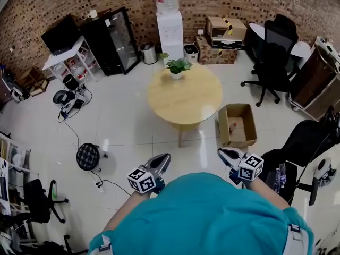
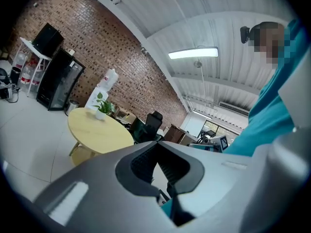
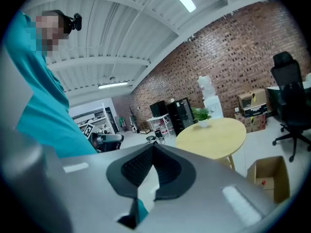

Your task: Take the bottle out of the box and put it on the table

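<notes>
Bottle (image 1: 232, 126) in box (image 1: 245, 137) beyond right claw (image 1: 223, 152)

One round table (image 1: 186, 97) is counted, with one potted plant (image 1: 177, 66) on it. One open box (image 1: 251, 125) is seen on the floor, with one bottle (image 1: 232, 127) inside. Two grippers are held by one person (image 1: 207, 217): left gripper (image 1: 164, 159), right gripper (image 1: 223, 153). Three office chairs (image 1: 272, 62) (image 1: 308, 142) (image 1: 34, 198) are counted, all black. One water dispenser (image 1: 170, 33), one black cabinet (image 1: 114, 40), two bins (image 1: 149, 53) (image 1: 191, 52) and one floor fan (image 1: 88, 156) are noted. One white shelf (image 1: 69, 60) is seen with one screen (image 1: 61, 34) on top. Cartons (image 1: 223, 36) are stacked at the back wall; their number cannot be told.
</notes>
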The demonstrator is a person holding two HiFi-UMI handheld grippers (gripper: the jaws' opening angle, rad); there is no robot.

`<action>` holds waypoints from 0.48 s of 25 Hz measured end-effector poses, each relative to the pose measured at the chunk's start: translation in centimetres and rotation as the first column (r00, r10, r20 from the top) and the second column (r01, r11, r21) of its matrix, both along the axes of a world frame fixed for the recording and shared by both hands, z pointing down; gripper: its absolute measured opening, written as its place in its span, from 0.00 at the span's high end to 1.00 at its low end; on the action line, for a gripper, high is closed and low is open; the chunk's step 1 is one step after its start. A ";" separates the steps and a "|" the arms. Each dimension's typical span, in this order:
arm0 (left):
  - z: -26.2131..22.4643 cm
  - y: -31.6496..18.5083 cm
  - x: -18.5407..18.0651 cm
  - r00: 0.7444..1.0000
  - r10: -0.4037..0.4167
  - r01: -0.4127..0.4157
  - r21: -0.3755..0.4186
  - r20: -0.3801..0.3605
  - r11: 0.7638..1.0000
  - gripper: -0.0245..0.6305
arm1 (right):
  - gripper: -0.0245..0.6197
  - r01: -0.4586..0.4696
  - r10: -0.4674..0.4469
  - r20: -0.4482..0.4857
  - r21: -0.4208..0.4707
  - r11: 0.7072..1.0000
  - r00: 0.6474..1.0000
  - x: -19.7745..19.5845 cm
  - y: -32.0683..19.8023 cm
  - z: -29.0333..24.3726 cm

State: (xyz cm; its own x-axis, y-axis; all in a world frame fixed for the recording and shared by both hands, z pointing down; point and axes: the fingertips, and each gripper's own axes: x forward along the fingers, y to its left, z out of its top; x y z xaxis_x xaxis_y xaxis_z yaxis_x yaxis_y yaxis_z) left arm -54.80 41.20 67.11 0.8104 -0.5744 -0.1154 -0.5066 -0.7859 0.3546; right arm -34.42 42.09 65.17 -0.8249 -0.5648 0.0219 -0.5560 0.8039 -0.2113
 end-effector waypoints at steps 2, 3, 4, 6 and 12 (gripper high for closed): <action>0.2 -1.4 0.4 1.000 -0.003 0.003 -0.005 0.001 1.000 0.96 | 0.96 0.004 -0.004 -0.005 -0.010 1.000 1.000 0.5 -1.7 0.4; 0.3 -2.3 0.8 1.000 -0.007 0.007 -0.009 0.003 1.000 0.96 | 0.96 0.009 -0.009 -0.012 -0.010 1.000 1.000 1.0 -2.7 0.6; 0.3 -3.3 1.3 1.000 -0.014 0.014 -0.014 0.006 1.000 0.96 | 0.96 0.015 -0.016 -0.015 -0.010 1.000 1.000 1.6 -3.9 0.7; 0.0 -5.8 2.8 0.999 -0.033 0.034 -0.015 0.017 0.999 0.96 | 0.96 0.031 -0.031 -0.012 -0.007 1.000 0.999 3.3 -6.7 0.6; -0.5 -12.0 7.8 0.985 -0.174 0.174 0.005 0.012 0.985 0.96 | 0.96 0.158 -0.154 -0.072 0.046 0.986 0.985 8.4 -14.1 1.1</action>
